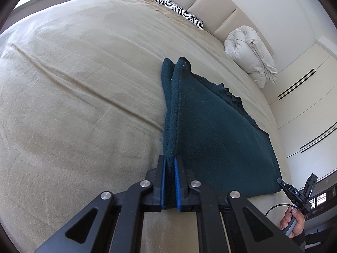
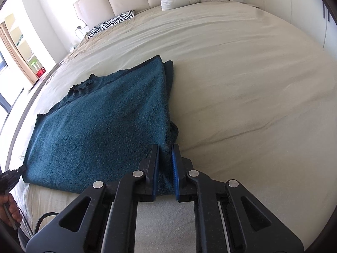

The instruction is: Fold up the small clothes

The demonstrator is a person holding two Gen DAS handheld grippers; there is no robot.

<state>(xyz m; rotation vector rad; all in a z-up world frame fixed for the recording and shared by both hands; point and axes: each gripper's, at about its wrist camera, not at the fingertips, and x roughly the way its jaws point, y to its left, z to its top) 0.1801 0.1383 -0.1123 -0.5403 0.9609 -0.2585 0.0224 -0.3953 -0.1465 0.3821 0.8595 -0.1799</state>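
A dark teal knit sweater (image 1: 210, 130) lies on the beige bed (image 1: 73, 84), its ribbed collar toward the headboard. In the left wrist view my left gripper (image 1: 170, 158) is shut on the sweater's near left corner, and a doubled edge of knit runs up from between the blue pads. My right gripper (image 2: 165, 147) is shut on the sweater (image 2: 101, 126) at the opposite near corner, pinching a folded edge. Each view shows the other gripper at the sweater's far corner, held by a hand: the right gripper (image 1: 281, 181) and the left gripper (image 2: 21, 168).
A zebra-print pillow (image 1: 179, 12) and a bundled white duvet (image 1: 250, 52) lie against the padded headboard (image 1: 210, 2). White wardrobe doors (image 1: 305, 105) stand beside the bed. Wide bare bedspread (image 2: 242, 84) stretches right of the sweater in the right wrist view.
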